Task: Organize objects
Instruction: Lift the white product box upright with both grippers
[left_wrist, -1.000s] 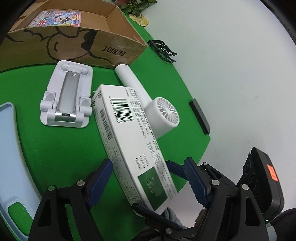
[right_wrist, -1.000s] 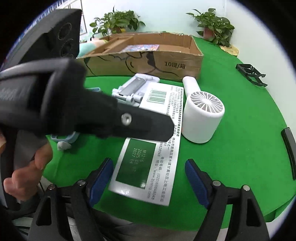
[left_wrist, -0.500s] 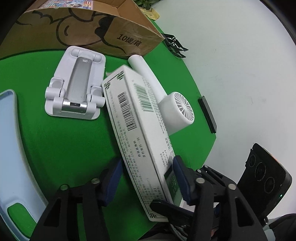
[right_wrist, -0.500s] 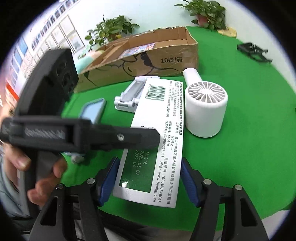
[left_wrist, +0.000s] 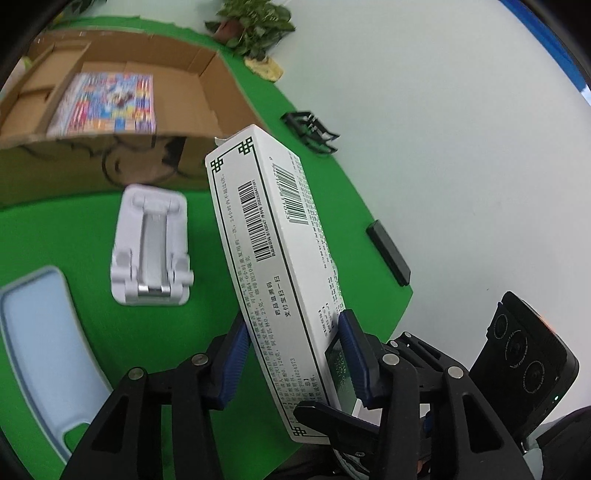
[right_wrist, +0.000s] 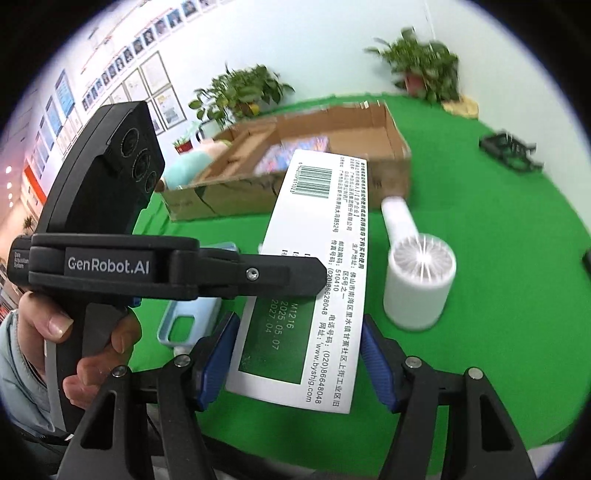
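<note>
A long white medicine box (left_wrist: 273, 258) with barcodes and a green end panel is held above the green table (left_wrist: 55, 240), far end tilted up. My left gripper (left_wrist: 295, 363) has its blue pads pressed on the narrow sides of the box's near end, and its jaws are closing. In the right wrist view the same box (right_wrist: 317, 258) lies broad face up. My right gripper (right_wrist: 297, 360) has both pads against the long edges. The left tool's black housing (right_wrist: 110, 266), held by a hand (right_wrist: 92, 354), crosses in front.
An open cardboard carton (left_wrist: 110, 162) holding a colourful booklet (left_wrist: 107, 101) stands at the back. On the table lie a white phone stand (left_wrist: 151, 247), a white handheld fan (right_wrist: 417, 280) and a pale blue phone case (left_wrist: 37, 350). A black clip (left_wrist: 310, 131) and a black bar (left_wrist: 388, 253) lie near the right edge.
Both grippers closed onto the white box, which lay flat on the table, and it has risen with them. Its far end now tilts up toward the carton.
</note>
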